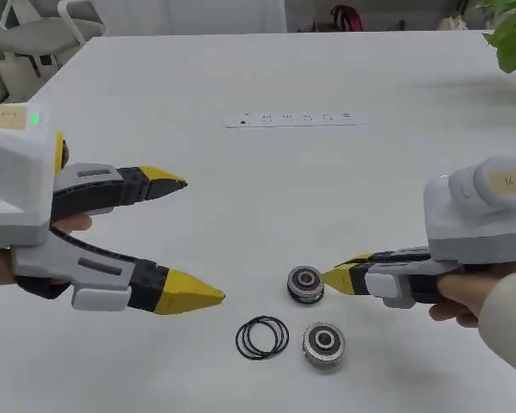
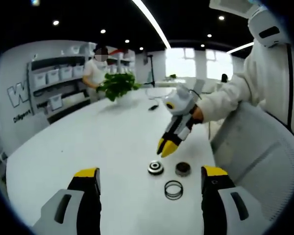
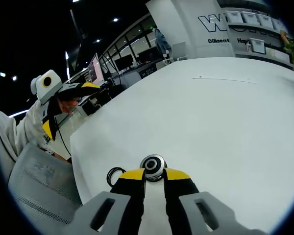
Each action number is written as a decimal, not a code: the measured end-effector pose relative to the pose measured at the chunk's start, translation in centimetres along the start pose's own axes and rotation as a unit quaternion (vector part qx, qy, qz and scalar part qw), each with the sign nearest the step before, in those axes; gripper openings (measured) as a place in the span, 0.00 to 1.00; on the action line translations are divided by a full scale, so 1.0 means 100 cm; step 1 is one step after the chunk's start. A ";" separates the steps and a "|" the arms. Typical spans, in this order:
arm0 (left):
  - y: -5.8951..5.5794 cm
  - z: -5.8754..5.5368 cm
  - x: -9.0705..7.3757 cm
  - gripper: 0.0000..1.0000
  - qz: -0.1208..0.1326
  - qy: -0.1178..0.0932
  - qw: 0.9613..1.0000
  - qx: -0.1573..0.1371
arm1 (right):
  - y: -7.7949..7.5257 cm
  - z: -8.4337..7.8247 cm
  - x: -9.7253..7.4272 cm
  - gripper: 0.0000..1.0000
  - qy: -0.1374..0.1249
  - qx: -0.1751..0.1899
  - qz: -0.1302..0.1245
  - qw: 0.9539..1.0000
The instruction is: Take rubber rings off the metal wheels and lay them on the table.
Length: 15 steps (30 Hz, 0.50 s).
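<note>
Hiding the lower edge of one wheel [image 3: 153,165] behind the right gripper [image 3: 154,175]: held low and level, jaws all but closed at its rim, seemingly gripping nothing. Left gripper [image 1: 185,237] raised, spread wide, empty. Lying flat on the table [image 1: 327,172], bores upward, both wheels; loose rubber rings [image 1: 262,336] just beside the other wheel [image 1: 323,342].
</note>
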<state>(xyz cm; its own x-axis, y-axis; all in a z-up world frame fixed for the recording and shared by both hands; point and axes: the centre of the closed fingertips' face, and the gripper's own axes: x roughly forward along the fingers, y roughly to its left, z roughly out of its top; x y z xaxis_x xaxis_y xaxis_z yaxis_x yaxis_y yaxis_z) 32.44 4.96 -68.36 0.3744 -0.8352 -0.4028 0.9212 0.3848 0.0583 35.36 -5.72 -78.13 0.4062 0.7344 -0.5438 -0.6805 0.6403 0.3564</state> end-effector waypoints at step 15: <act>0.001 0.008 0.038 0.76 -0.032 0.004 0.999 0.022 | -0.003 -0.012 0.007 0.20 0.014 -0.025 0.013 1.000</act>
<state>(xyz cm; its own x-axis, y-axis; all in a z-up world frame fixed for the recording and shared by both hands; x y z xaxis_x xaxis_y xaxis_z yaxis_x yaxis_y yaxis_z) 34.06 1.55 -69.19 0.3143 -0.8541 -0.4145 0.9469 0.3134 0.0722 35.09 -5.62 -79.57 0.3718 0.7430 -0.5565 -0.7200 0.6092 0.3323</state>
